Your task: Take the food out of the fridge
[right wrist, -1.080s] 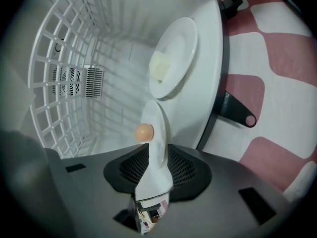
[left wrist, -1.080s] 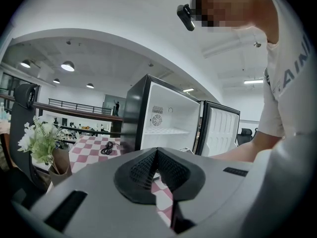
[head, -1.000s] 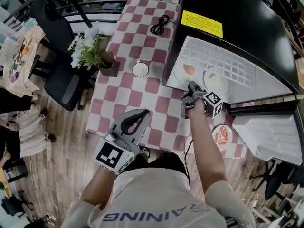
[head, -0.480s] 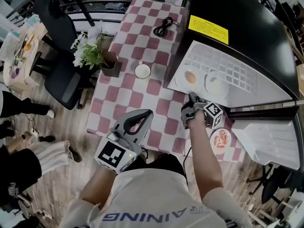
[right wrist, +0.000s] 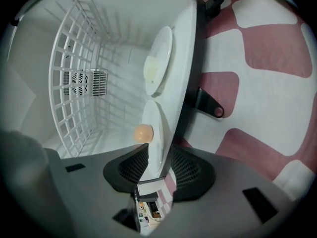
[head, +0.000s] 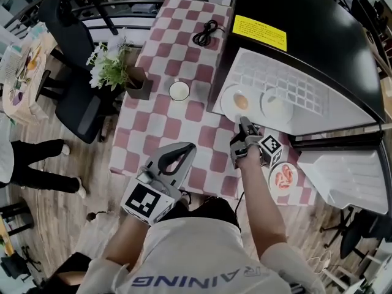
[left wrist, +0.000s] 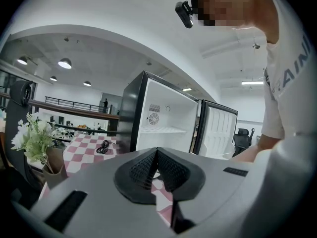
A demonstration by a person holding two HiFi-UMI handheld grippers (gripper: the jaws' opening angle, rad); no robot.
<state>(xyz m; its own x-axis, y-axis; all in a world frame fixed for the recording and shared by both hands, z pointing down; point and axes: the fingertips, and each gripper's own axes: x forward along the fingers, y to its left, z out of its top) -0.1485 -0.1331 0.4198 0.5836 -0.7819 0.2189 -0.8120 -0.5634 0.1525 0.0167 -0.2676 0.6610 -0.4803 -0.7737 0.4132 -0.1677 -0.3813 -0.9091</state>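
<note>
Our right gripper [right wrist: 157, 157] is opening its jaws, loose about the rim of the near plate [right wrist: 159, 118]. That plate bears a round orange food [right wrist: 143, 133] and sits inside the fridge [head: 294, 17], just beside a second plate [right wrist: 161, 58]. Our left gripper [left wrist: 157, 152] hangs clenched and empty over the table [head: 165, 121].

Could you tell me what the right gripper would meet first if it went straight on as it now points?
The right gripper would probably meet the near plate in the fridge first; its rim already stands between the opening jaws.
</note>
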